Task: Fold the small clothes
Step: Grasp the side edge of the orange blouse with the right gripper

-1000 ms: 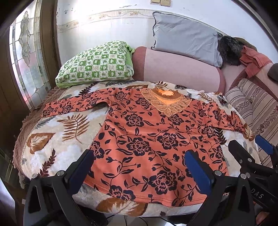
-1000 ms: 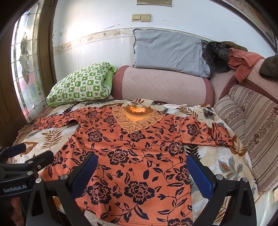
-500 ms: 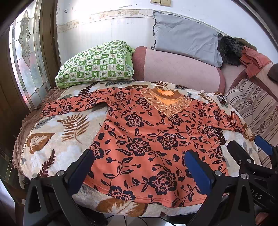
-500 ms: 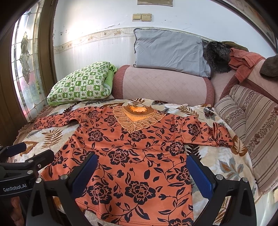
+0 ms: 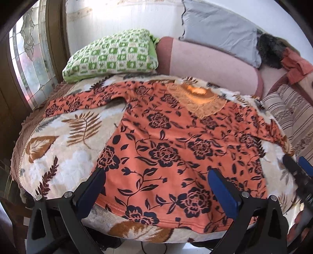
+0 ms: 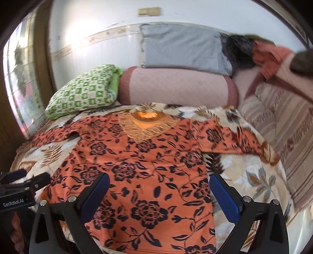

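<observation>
Two grippers hang over the near edge of a bed, both with their blue-padded fingers spread wide and nothing between them. The left gripper (image 5: 155, 187) sits above the hem of an orange floral top (image 5: 176, 148), which lies flat and face up on a leaf-patterned blanket (image 5: 64, 140), sleeves stretched out to either side and its lace neckline toward the headboard. The right gripper (image 6: 159, 192) hovers over the lower right part of the same top (image 6: 148, 172).

The left wrist view shows the whole left sleeve running toward the stained-glass window (image 5: 25, 64), and the blanket's near edge below the hem; at its right margin the tip of the other gripper shows only as a dark shape with a blue pad. The right wrist view instead shows the right sleeve reaching toward a striped cushion (image 6: 283, 125), a pair of wall switches (image 6: 149, 11) above a grey pillow (image 6: 182, 50), and the body of the left gripper at the lower left edge.

That body carries the only readable writing, "GenRobot.AI" in white letters. A green checked pillow (image 5: 111, 52) and a pink bolster (image 5: 211, 62) line the head of the bed in both views.
</observation>
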A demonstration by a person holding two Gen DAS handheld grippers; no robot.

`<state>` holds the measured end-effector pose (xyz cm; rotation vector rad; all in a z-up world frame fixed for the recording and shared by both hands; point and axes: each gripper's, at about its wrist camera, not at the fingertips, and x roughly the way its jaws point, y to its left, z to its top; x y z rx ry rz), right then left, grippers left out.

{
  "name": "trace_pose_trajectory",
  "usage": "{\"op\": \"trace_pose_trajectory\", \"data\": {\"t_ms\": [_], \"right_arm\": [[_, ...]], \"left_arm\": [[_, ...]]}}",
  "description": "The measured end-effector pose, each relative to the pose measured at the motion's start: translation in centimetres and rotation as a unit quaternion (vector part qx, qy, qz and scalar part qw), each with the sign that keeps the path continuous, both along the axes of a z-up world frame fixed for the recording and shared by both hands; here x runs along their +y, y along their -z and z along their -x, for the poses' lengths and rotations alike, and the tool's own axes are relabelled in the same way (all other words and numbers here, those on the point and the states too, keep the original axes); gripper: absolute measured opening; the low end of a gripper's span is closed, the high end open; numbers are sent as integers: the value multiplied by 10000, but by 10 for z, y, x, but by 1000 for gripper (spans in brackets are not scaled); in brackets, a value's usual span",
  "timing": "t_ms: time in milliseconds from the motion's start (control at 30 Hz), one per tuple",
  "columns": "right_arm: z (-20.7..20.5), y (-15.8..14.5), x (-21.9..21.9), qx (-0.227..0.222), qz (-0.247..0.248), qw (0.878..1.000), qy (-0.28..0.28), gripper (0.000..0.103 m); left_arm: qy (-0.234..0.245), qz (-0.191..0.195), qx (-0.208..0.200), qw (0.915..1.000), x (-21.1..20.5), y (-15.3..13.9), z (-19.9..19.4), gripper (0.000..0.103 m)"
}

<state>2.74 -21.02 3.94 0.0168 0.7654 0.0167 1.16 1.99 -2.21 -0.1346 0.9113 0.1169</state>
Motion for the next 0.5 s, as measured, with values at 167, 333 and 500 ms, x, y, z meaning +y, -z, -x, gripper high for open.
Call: {"op": "trace_pose_trajectory", "data": {"t_ms": [167, 333, 500], "right_arm": [[-25, 18, -72, 120, -511, 9971, 558, 103], [-76, 51, -164, 396, -107, 9881, 1483, 103], [-145, 75, -212, 573, 281, 9855, 1573, 103]], "left_arm": [[96, 427, 335, 9985, 11, 26, -12, 103], [-67, 644, 979, 9931, 21, 69, -33, 103], [15, 541, 947, 9940, 18, 78, -47, 103]]}}
